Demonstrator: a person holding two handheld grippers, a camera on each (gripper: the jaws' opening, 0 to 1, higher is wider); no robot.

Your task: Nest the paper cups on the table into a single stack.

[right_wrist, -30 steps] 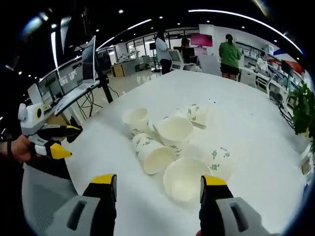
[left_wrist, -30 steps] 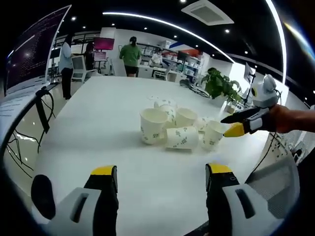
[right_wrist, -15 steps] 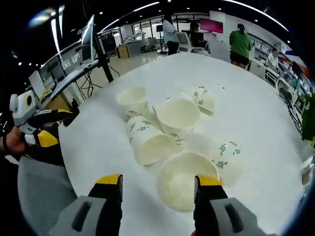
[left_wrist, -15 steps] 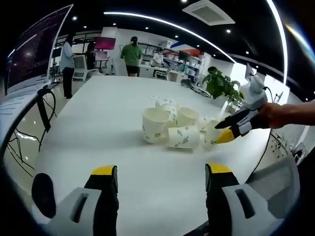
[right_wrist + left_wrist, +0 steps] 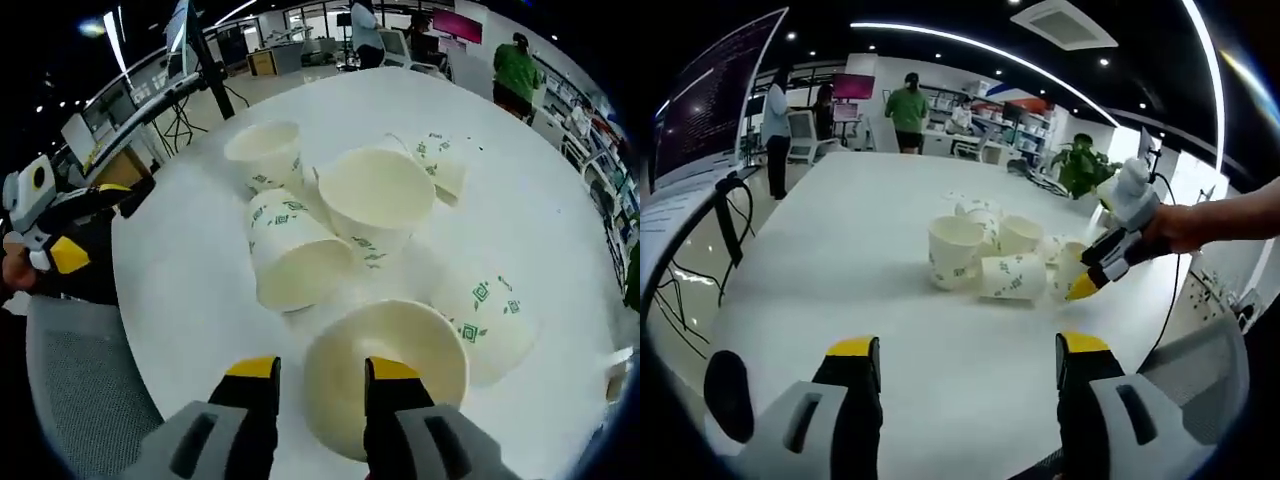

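Right gripper view: your right hand-held gripper (image 5: 318, 368) straddles the near rim of an upright paper cup (image 5: 392, 368), jaws narrowed but not clamped. It stands by the table (image 5: 190, 290) edge; your left hand-held gripper (image 5: 967, 348), parted and empty, is farther.

White paper cups (image 5: 375, 205) with green print sit clustered on the table (image 5: 190, 290): several upright and open-mouthed, one cup (image 5: 288, 258) lying on its side, unstacked.
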